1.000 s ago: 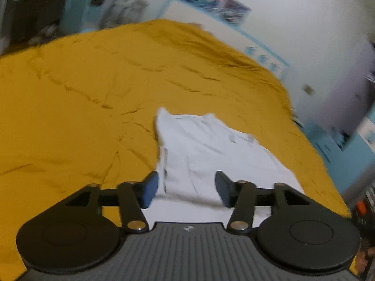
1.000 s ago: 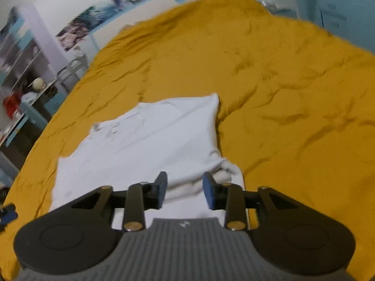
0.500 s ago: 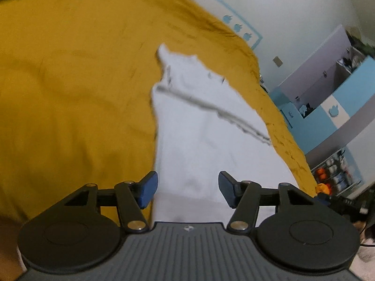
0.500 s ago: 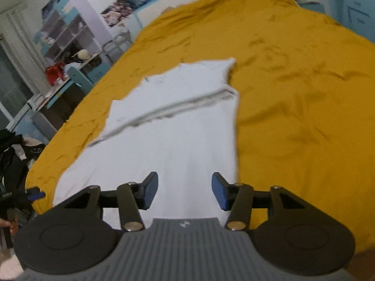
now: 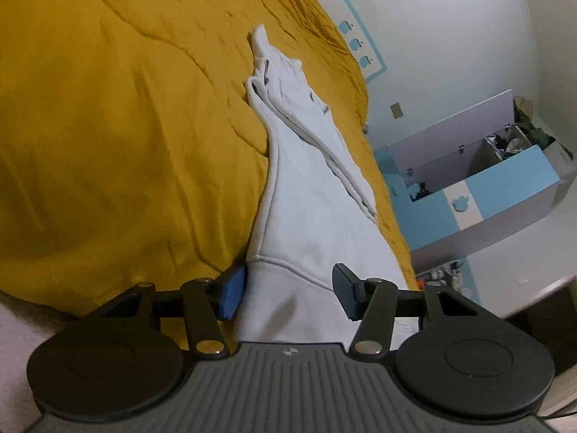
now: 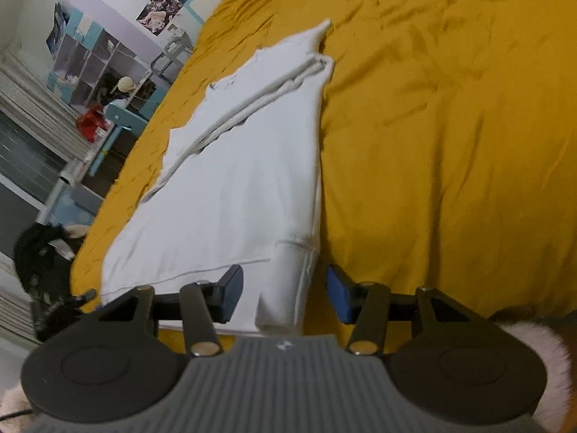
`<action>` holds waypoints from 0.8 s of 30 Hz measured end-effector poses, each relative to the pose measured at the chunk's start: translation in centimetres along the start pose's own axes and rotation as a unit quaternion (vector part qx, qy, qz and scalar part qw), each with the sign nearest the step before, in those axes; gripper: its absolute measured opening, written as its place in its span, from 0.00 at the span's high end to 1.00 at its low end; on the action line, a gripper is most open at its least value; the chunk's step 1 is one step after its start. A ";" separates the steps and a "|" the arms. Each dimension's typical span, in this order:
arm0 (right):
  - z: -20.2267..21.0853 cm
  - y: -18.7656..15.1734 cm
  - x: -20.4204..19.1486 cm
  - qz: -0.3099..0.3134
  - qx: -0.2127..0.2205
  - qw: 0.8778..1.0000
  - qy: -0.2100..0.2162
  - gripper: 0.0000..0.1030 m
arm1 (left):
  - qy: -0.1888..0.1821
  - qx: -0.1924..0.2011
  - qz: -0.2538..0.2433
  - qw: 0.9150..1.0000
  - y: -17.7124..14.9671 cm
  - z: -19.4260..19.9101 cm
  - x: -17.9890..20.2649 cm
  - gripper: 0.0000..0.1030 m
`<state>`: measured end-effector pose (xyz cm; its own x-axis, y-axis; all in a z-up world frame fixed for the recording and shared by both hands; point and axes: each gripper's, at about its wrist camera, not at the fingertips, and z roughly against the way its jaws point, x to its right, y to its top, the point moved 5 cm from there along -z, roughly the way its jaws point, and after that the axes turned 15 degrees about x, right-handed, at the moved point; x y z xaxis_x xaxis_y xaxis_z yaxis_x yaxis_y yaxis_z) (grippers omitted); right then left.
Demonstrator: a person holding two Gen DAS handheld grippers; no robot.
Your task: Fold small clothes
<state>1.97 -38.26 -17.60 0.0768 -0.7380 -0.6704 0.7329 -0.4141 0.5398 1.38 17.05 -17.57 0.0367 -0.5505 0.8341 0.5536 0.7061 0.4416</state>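
Observation:
A white garment (image 5: 306, 195) lies stretched along the near edge of a yellow bedspread (image 5: 108, 126), with a folded ridge across its far part. In the left wrist view my left gripper (image 5: 288, 290) is open, its jaws on either side of the garment's hemmed near end. In the right wrist view the same white garment (image 6: 252, 166) runs away from me, and my right gripper (image 6: 285, 294) is open around its rolled near corner. Neither gripper is closed on the cloth.
The yellow bedspread (image 6: 450, 126) stretches wide beside the garment. A blue and white cabinet (image 5: 505, 195) stands past the bed's edge in the left wrist view. Shelves and a small blue table (image 6: 119, 112) stand beyond the bed in the right wrist view.
Both grippers have pulled back and dropped low to the garment's near end. The right gripper has opened wider. The garment now lies stretched long with a fold ridge across it.

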 end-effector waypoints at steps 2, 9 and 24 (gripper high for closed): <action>-0.4 -0.4 -0.4 -0.016 -0.006 1.000 0.019 0.48 | -0.017 -0.003 0.017 1.000 -0.2 -0.4 0.1 0.38; -1.1 -0.8 -1.1 -0.033 -0.004 0.999 0.027 0.40 | -0.046 -0.020 0.025 0.998 -1.7 -1.9 0.8 0.44; -0.7 -0.2 -0.6 -0.051 0.000 0.999 0.012 0.96 | -0.028 0.025 0.109 0.993 -2.3 -1.4 1.2 0.90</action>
<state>2.20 -37.33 -17.63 0.0177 -0.6797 -0.7333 0.7371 -0.4866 0.4688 1.27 14.15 -18.04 0.1047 -0.3580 0.9278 0.4963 0.8273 0.2632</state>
